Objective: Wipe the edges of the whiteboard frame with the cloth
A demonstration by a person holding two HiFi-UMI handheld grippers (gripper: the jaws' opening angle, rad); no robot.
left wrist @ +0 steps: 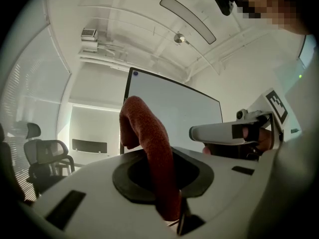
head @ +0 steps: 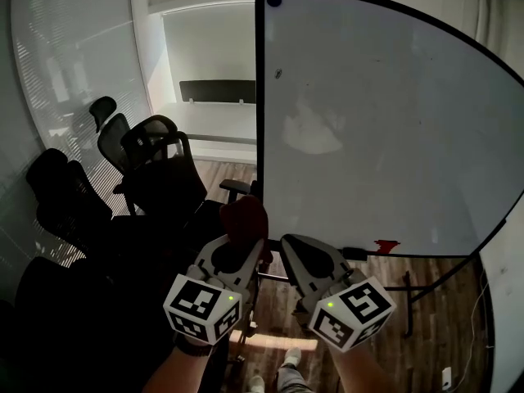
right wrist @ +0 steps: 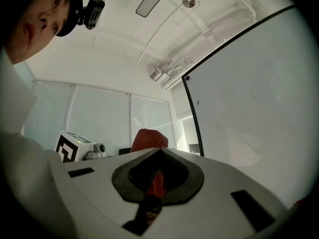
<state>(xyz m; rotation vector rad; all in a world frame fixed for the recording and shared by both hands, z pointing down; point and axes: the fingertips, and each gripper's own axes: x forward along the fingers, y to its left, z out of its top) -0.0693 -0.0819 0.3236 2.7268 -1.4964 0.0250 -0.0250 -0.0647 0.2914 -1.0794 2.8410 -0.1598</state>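
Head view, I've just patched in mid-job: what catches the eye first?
The big whiteboard with its black frame fills the right of the head view. Beside the frame's lower left edge, the left gripper has its jaws shut on a dark red cloth that stands up from them. Black office chairs crowd the left side.

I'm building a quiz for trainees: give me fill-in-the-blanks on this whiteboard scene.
The left gripper is shut on a ___ cloth.
The frame of the whiteboard is ___.
In the head view, the office chairs stand to the whiteboard's ___.
Missing: red; black; left.
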